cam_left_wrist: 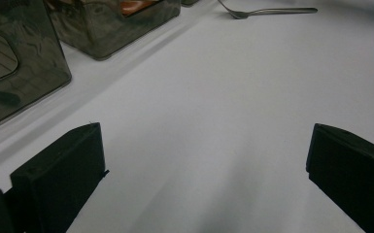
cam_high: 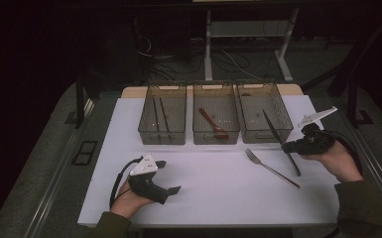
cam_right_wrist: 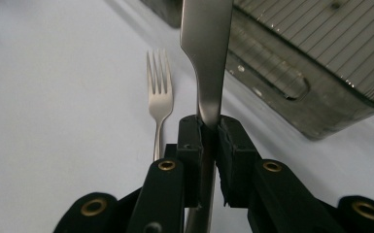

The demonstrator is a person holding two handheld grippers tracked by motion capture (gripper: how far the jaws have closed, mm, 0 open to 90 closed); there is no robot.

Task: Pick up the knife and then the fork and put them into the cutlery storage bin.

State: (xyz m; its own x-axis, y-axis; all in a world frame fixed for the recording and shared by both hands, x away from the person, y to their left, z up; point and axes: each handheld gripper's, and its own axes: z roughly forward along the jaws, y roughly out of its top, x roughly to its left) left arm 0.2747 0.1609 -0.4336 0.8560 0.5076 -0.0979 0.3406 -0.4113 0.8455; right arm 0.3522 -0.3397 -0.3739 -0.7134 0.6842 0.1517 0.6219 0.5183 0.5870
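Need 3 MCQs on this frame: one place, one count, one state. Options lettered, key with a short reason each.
1. Where does the fork lie?
A. in the middle bin
B. on the white table, in front of the right bin
C. in the left gripper

2. How many bins stand in the row?
A. two
B. three
C. four

3. What is the state of the right gripper?
A. shut on the knife
B. open above the fork
C. shut on nothing

Key:
1 B, the fork rests flat on the table before the right bin.
2 B, the left bin, the middle bin and the right bin stand side by side.
3 A, its pads clamp the knife by the handle.
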